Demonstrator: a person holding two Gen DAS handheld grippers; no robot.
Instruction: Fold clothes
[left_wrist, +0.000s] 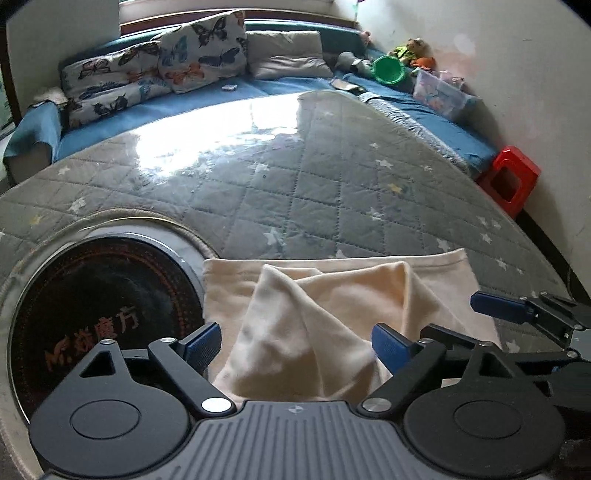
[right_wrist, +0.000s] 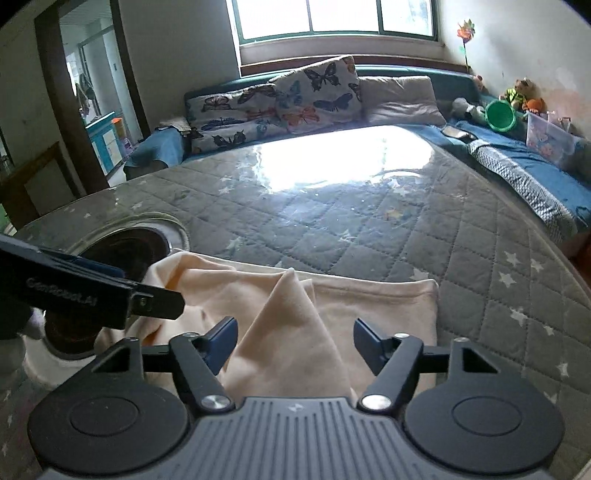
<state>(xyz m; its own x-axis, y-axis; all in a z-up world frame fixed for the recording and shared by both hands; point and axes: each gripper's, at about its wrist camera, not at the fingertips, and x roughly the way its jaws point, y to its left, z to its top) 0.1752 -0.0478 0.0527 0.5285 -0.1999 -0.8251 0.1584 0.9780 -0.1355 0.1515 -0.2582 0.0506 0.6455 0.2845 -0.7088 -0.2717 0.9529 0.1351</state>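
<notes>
The soft, light cream cloth (left_wrist: 332, 317) is lying floppy beside the round black burner (left_wrist: 99, 314), best pinched at a corner, while both jaws are being held wide open, empty.

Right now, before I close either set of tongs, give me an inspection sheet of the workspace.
Surface: round table under a grey quilted star cover with a glossy clear sheet; strong window glare on the far half.
Job's things: cream garment at the near edge, partly folded, a loose peak standing between both tongs.
Clutter: black round cooktop set into the table, beside the garment.
Grippers: left tongs open, cloth between the fingers; right tongs open, likewise astride the fold.
Cables: nothing seen.
Surroundings: blue sofa with butterfly cushions, green bowl, clear plastic box, red stool, window.
</notes>
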